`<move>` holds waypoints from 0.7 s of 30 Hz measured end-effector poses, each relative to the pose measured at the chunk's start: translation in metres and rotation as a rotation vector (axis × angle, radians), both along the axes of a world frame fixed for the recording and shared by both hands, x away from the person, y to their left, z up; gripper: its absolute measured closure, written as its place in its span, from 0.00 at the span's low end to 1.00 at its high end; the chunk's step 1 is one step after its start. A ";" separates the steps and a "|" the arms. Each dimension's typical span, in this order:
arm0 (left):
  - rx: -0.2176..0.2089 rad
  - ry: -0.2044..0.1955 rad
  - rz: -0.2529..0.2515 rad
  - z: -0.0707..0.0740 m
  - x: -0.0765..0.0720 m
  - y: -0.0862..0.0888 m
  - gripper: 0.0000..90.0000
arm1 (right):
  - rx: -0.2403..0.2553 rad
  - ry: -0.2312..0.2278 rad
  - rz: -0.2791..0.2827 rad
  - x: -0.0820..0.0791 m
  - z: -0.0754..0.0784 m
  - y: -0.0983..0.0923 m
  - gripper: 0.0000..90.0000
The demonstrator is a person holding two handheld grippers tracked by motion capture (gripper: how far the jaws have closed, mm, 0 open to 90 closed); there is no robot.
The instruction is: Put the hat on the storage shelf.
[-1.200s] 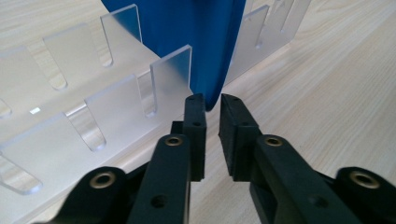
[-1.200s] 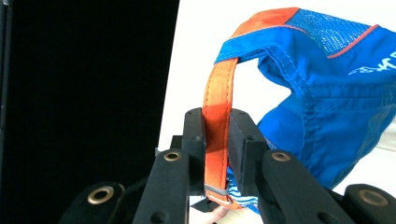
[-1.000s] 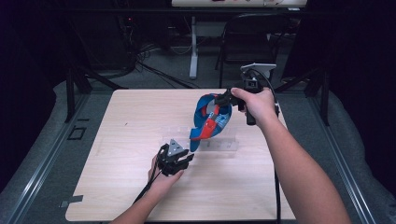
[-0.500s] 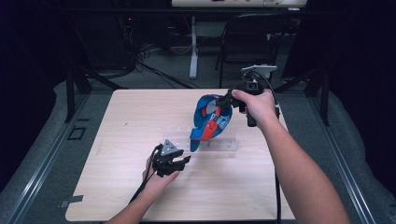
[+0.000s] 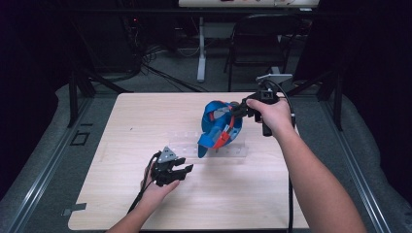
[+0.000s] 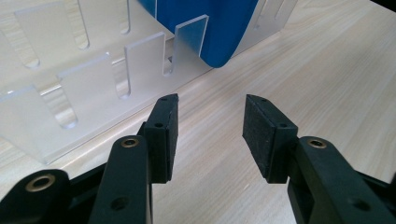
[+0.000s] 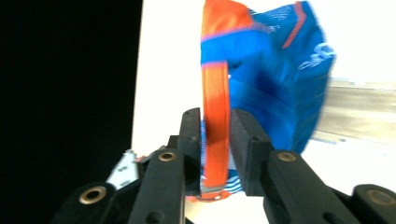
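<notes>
So the blue bag [image 5: 217, 127] with the orange strap [image 7: 215, 135] is standing up in a clear acrylic slotted rack [image 5: 210, 147] around the middle of the wooden counter [image 5: 121, 126], a bit toward the right. Its lower corner sits down between the rack's upright dividers, which you can see pretty well in the left gripper view.

The right hand-held gripper [image 5: 241, 110] comes at the bag's top from the right side. In the right gripper view the orange strap runs straight up between its two black jaws, with the pads [image 7: 243, 140] close on either side. Those jaws have just been opening a little, and there's a sliver of gap on at least one side, so it looks more like a loosened hold than a squeeze. I can't tell for sure whether a pad is touching the strap.

The left hand-held gripper [image 5: 180, 170] is down near the front left of the rack, low over the counter, with its jaws spread and nothing between them. They've just been opening too. It's pointed toward the rack, near but not touching it.

Beyond the counter there's a dark floor with cables [image 5: 160, 63], a chair [image 5: 257, 43] and a white table leg [image 5: 200, 48].
</notes>
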State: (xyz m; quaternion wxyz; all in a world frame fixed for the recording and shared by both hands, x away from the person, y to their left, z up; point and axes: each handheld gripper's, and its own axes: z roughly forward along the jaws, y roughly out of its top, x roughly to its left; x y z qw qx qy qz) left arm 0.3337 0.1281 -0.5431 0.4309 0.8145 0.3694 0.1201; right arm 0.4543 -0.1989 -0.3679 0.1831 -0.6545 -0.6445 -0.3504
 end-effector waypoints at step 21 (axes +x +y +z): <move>0.008 0.022 0.047 -0.015 -0.006 0.046 0.50 | -0.229 -0.042 -0.002 -0.047 -0.045 -0.029 0.61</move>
